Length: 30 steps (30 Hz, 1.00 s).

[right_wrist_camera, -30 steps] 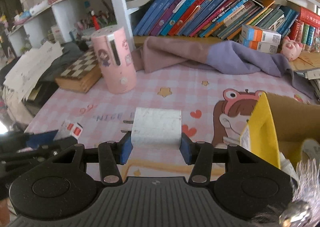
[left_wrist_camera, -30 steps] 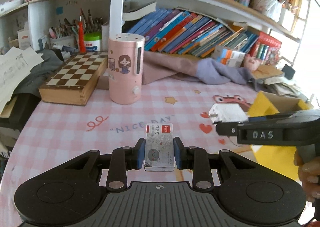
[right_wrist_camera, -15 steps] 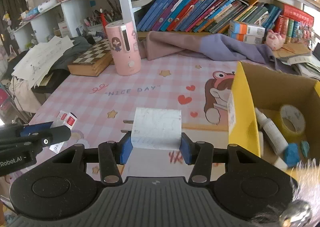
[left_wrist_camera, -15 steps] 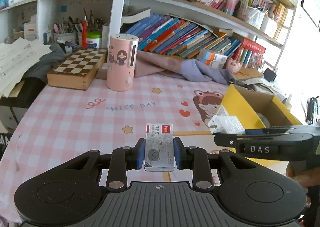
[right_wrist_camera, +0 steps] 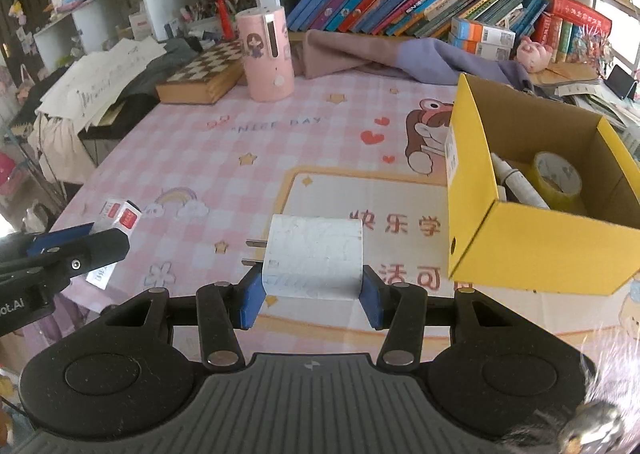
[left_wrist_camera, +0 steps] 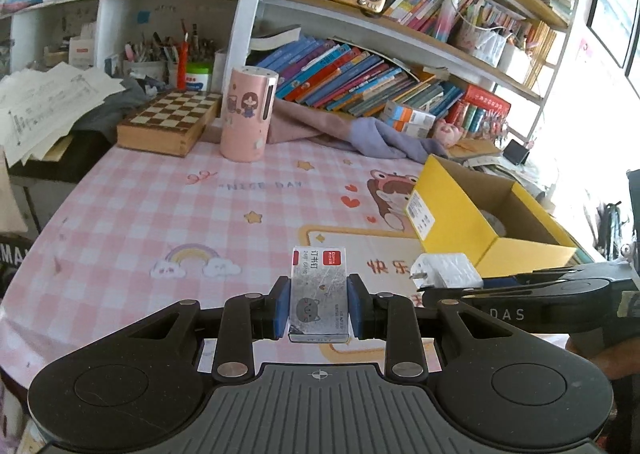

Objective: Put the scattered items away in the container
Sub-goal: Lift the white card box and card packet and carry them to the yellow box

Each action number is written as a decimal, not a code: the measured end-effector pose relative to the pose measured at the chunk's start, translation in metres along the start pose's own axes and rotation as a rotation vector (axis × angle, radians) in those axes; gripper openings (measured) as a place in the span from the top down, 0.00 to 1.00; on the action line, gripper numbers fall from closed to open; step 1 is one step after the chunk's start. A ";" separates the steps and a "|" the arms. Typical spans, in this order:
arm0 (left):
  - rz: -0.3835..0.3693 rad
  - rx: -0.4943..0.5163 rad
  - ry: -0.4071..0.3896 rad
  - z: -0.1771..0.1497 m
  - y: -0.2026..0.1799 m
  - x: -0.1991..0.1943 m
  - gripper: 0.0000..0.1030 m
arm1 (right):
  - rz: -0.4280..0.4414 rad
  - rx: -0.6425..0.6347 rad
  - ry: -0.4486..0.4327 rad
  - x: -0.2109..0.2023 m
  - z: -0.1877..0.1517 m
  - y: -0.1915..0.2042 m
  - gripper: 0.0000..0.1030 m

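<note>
While desk point(right_wrist_camera: 192, 158) lies under pink checked cloth, yellow box point(right_wrist_camera: 532, 254) sits right, open, holding tape roll point(right_wrist_camera: 558, 178). Right hand-held gripper point(right_wrist_camera: 312, 292) clamps white plug adapter point(right_wrist_camera: 314, 258); left hand-held gripper point(left_wrist_camera: 319, 308) clamps small staple box point(left_wrist_camera: 319, 294), both above desk.

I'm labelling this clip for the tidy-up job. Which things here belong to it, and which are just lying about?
Part of the job:
staple box, held in the left gripper
white charger plug, held in the right gripper
yellow box

Lying about:
pink canister
chessboard
cloth
books
</note>
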State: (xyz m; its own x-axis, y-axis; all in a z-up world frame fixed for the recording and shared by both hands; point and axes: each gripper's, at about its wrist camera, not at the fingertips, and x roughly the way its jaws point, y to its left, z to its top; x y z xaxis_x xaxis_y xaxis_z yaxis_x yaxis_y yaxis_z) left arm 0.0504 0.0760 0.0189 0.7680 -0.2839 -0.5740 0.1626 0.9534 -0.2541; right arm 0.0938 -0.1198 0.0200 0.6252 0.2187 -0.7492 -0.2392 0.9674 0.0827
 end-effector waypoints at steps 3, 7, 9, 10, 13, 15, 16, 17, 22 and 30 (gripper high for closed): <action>-0.012 -0.002 0.005 -0.004 0.000 -0.004 0.73 | -0.007 -0.006 0.014 -0.006 -0.007 0.005 0.55; -0.020 0.000 0.008 -0.007 0.000 -0.009 0.73 | -0.017 -0.006 0.039 -0.009 -0.012 0.008 0.55; -0.024 0.000 0.016 -0.010 -0.001 -0.009 0.73 | -0.018 -0.012 0.049 -0.009 -0.014 0.011 0.55; -0.026 0.000 0.018 -0.011 -0.001 -0.010 0.73 | -0.017 -0.016 0.053 -0.008 -0.015 0.012 0.55; -0.027 0.005 0.022 -0.013 -0.001 -0.010 0.73 | -0.012 -0.019 0.060 -0.008 -0.018 0.013 0.55; -0.029 0.009 0.025 -0.014 -0.002 -0.010 0.73 | -0.011 -0.015 0.064 -0.009 -0.020 0.012 0.55; -0.031 0.013 0.027 -0.015 -0.003 -0.010 0.73 | -0.011 -0.011 0.065 -0.009 -0.021 0.012 0.55; -0.032 0.016 0.029 -0.015 -0.004 -0.010 0.73 | -0.011 -0.005 0.066 -0.009 -0.022 0.010 0.55; -0.043 0.037 0.042 -0.016 -0.013 -0.007 0.73 | -0.014 0.019 0.064 -0.013 -0.026 0.001 0.55; -0.097 0.087 0.082 -0.019 -0.040 0.005 0.73 | -0.040 0.088 0.064 -0.025 -0.040 -0.028 0.55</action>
State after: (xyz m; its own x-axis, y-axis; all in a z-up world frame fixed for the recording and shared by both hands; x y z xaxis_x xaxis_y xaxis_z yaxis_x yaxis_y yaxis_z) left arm 0.0356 0.0344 0.0113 0.6938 -0.3789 -0.6124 0.2891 0.9254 -0.2450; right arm 0.0554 -0.1573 0.0100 0.5838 0.1741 -0.7930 -0.1473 0.9832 0.1074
